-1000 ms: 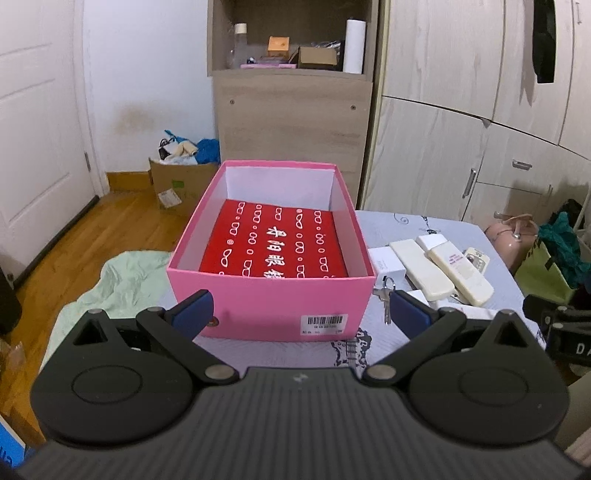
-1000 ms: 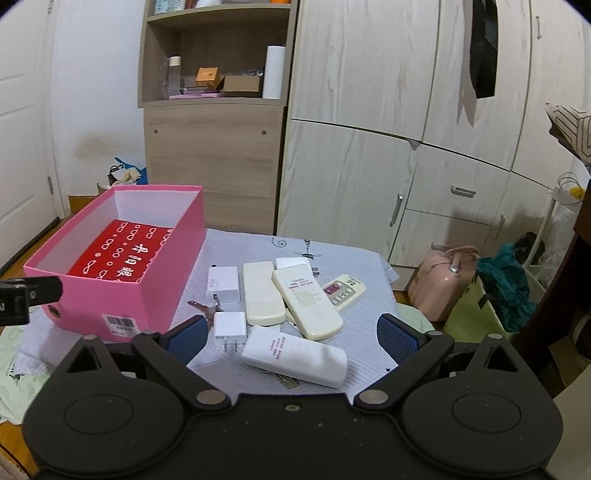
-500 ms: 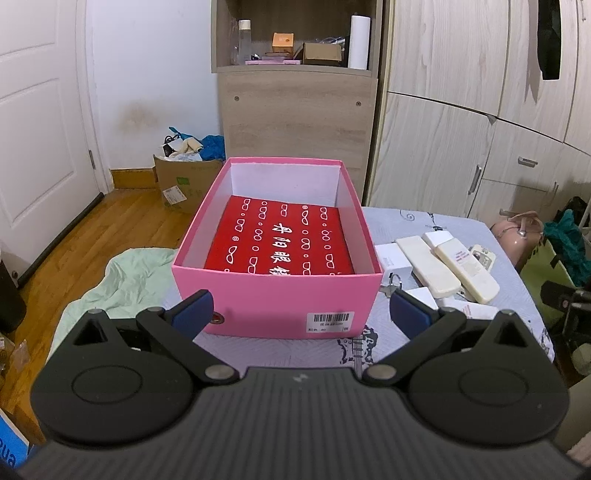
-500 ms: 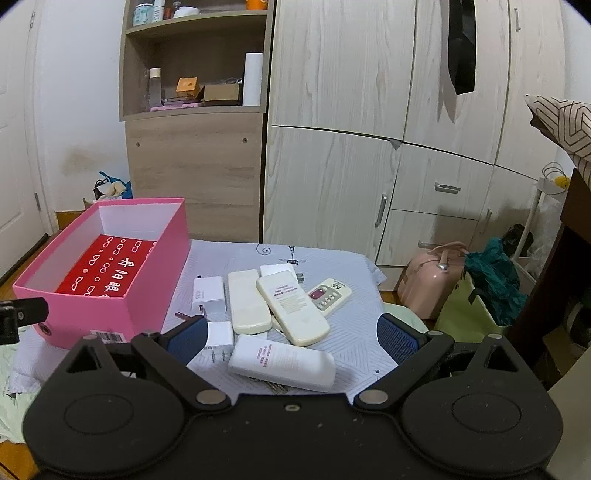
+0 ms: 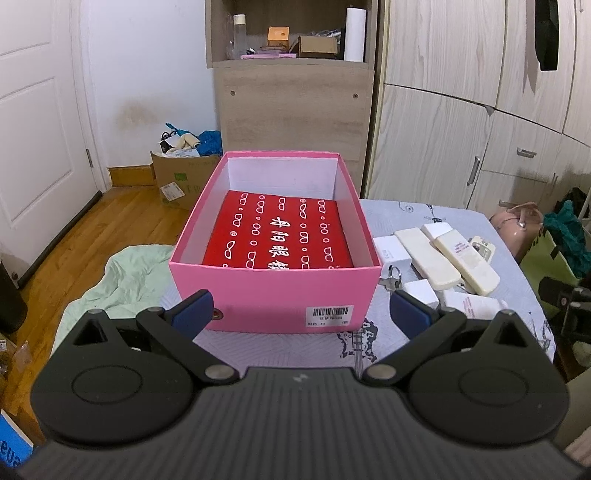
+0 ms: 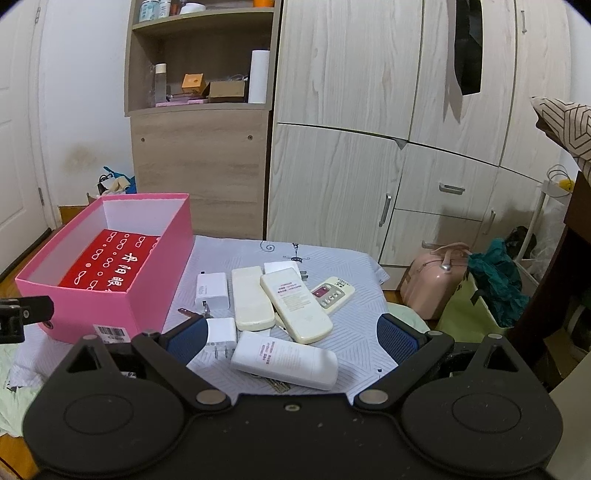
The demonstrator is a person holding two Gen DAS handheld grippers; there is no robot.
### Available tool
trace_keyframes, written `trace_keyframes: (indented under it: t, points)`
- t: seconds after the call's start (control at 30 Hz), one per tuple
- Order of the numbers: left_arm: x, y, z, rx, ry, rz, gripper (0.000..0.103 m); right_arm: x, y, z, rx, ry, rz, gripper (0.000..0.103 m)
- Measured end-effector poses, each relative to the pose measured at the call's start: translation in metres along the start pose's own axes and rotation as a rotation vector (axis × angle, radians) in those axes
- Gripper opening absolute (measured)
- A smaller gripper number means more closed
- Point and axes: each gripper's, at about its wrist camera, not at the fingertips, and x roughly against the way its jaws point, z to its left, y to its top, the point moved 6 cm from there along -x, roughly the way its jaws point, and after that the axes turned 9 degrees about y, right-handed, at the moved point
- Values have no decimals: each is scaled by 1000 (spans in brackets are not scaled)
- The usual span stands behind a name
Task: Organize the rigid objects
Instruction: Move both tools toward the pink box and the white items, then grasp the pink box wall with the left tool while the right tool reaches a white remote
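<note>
A lived-in room of a home, most likely a bedroom. Along the back and right of both views, a tall pale-wood wardrobe [image 6: 406, 155] with metal handles and drawers; a dark garment [image 6: 467, 44] hung on its door at upper right. At upper centre, an open shelf unit [image 5: 291, 33] with a bottle, small boxes and a paper roll. At far left, a white panelled door [image 5: 33, 140] over wooden flooring [image 5: 92, 236]. On the floor at centre left, a cardboard carton [image 5: 177, 177] stuffed with odds and ends, plus a crumpled green cloth [image 5: 122, 273]. At lower right, a pink bag [image 6: 436, 280]. At the right edge, a patterned pillow [image 6: 565, 122]
</note>
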Motion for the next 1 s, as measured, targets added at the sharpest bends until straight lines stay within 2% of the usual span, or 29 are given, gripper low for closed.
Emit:
trace_keyframes:
  t: [0.17,0.3,0.47,0.53,0.6,0.63,0.7,0.77,0.83,0.93,1.0]
  points:
    - [-2,-1,-3,-29,10,35,103,-1,-1,0,3,2,4,100]
    - [0,-1,-9,-89,6,59,103,-1,0,0,3,3,6,100]
    - [15,9,-6,-106,-50,5,103,0,3,0,-11,38,-6,100]
    - [23,17,-1,-96,-53,-14,103,2,6,0,-28,67,-15,100]
    - [29,24,2,-117,-54,-2,103,7,10,0,-37,100,-39,100]
    - [31,27,3,-131,-78,13,103,11,13,0,-37,109,-56,100]
    - [37,36,9,-136,-122,29,102,21,22,0,-27,150,-116,100]
    - [40,50,16,-126,-131,33,102,33,33,2,-9,207,-186,100]
    - [41,65,22,-119,-126,25,102,41,48,2,0,256,-220,100]
    - [34,84,26,-192,-120,21,103,44,77,9,42,325,-213,100]
    - [22,95,33,-176,-137,60,102,40,97,16,78,380,-173,100]
